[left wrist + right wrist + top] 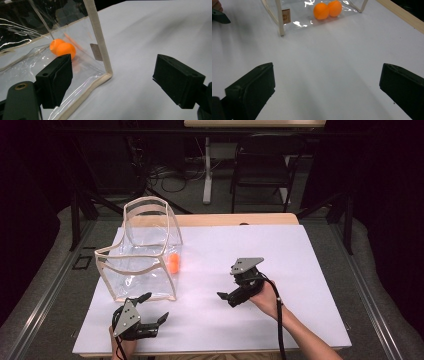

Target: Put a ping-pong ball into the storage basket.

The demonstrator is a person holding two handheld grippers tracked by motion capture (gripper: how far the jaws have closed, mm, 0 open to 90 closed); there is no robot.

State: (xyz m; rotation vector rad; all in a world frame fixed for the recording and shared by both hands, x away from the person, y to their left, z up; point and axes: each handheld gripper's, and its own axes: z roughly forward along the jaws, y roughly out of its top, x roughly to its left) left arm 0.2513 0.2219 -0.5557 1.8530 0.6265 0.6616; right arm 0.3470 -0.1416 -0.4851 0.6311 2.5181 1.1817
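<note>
A clear plastic bag (142, 255) with beige trim stands open on the left of the white table cover. Two orange balls (174, 263) lie inside it against its right wall. In the left gripper view the balls (62, 48) sit behind the bag's near corner seam (100, 42). My left gripper (156, 306) is open and empty, just in front of the bag's near right corner. My right gripper (227, 284) is open and empty over the middle of the table, pointing left. In the right gripper view the balls (327, 10) lie far ahead of the wide-open right gripper (327, 82).
A white sheet (280, 265) covers the table, with a wooden edge (235, 219) showing along the far side. A dark chair (260, 170) and a white table leg (207, 170) stand beyond on the floor. A small tag (286, 16) hangs on the bag's seam.
</note>
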